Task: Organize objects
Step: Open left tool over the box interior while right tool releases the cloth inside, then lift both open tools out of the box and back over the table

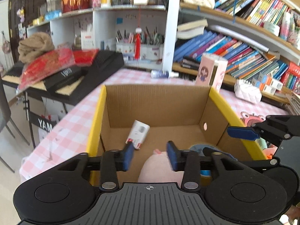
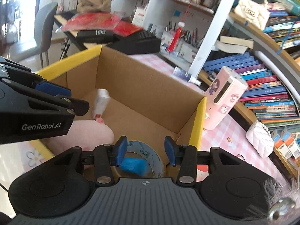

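Left gripper point(image 1: 150, 154) over the yellow-rimmed brown cardboard box point(image 1: 157, 103), jaws parted, gripping nothing. Ahead-left of it on the box floor: white tube with red print point(image 1: 138, 134). Directly below: pink plush toy point(image 1: 161, 168). Right gripper point(image 2: 144, 152) likewise open and unloaded, above the grey tape roll point(image 2: 150, 157) with a blue crumpled piece point(image 2: 134, 166) inside.

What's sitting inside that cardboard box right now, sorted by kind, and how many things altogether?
Pink plush toy: 1
White tube: 1
Tape roll: 1
Blue crumpled item inside the roll: 1
Total in the cardboard box: 4
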